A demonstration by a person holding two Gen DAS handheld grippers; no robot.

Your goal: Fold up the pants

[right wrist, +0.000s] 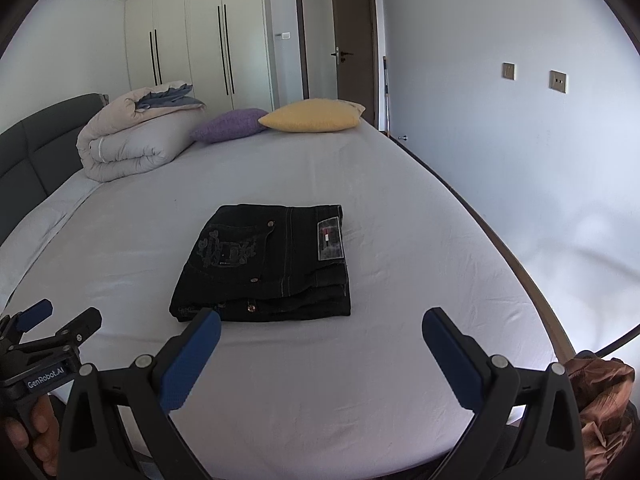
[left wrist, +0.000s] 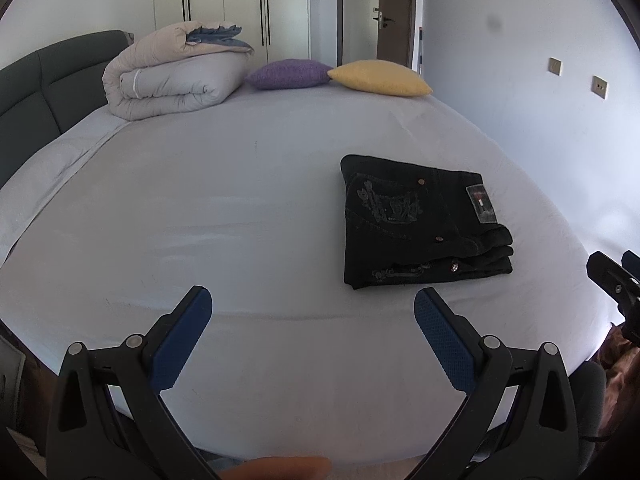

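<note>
The black jeans (left wrist: 420, 224) lie folded into a compact rectangle on the white bed sheet (left wrist: 240, 216), back pocket embroidery and waist label facing up. In the right wrist view the jeans (right wrist: 264, 264) sit just beyond my fingers. My left gripper (left wrist: 313, 300) is open and empty, above the sheet, left of and nearer than the jeans. My right gripper (right wrist: 321, 322) is open and empty, just in front of the jeans' near edge. The left gripper also shows at the left edge of the right wrist view (right wrist: 60, 314).
A rolled duvet (left wrist: 176, 72) lies by the dark headboard (left wrist: 36, 96) at the far left. A purple cushion (left wrist: 288, 74) and a yellow cushion (left wrist: 380, 78) sit at the far edge. A wall (right wrist: 520, 120) runs along the bed's right side. Brown cloth (right wrist: 604, 400) lies at the near right.
</note>
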